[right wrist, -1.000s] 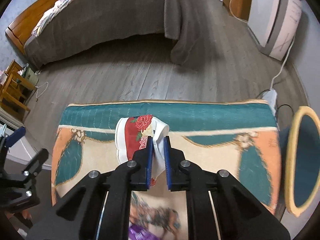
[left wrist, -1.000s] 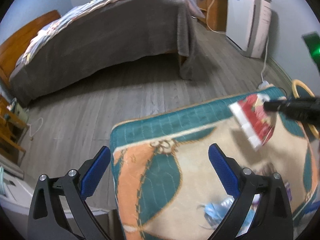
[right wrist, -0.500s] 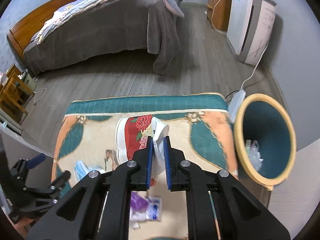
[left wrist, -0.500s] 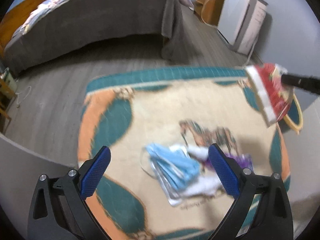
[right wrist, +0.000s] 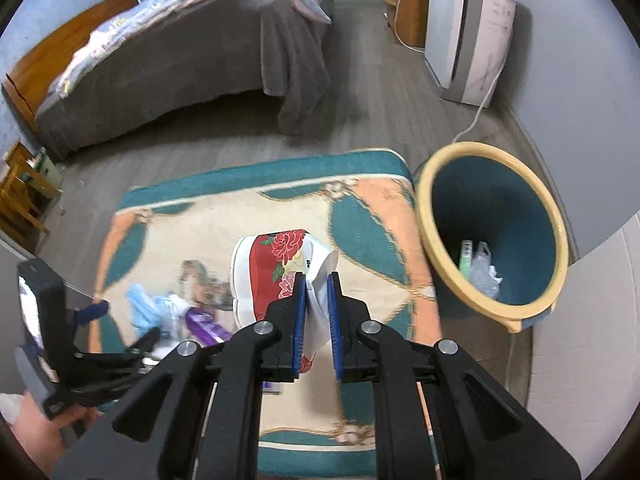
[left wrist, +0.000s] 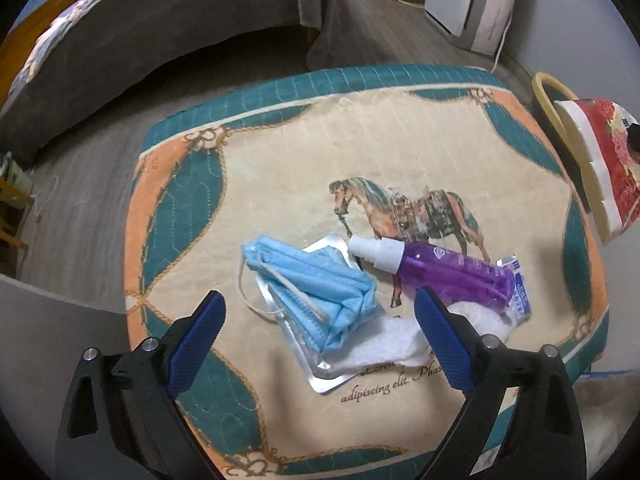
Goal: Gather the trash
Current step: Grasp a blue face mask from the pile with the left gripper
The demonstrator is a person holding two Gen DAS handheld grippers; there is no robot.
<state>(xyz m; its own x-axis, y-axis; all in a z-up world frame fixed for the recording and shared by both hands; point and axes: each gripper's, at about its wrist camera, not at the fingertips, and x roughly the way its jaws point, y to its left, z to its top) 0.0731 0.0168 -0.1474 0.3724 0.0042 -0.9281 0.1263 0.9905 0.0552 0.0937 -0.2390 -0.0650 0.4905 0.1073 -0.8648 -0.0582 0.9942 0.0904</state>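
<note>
The right gripper (right wrist: 317, 312) is holding a red flowered paper cup (right wrist: 280, 268) between its jaws, above the counter (left wrist: 280, 184) and near the bin (right wrist: 492, 232). The left gripper (left wrist: 320, 328) is hovering with its jaws wide over a blue face mask (left wrist: 312, 280), beside a purple spray bottle (left wrist: 440, 268).

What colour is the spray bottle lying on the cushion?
The spray bottle is purple with a white cap, clearest in the left wrist view.

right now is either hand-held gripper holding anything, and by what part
The right hand-held gripper pinches the red floral paper cup by its crushed white rim. The left hand-held gripper holds nothing.
</note>
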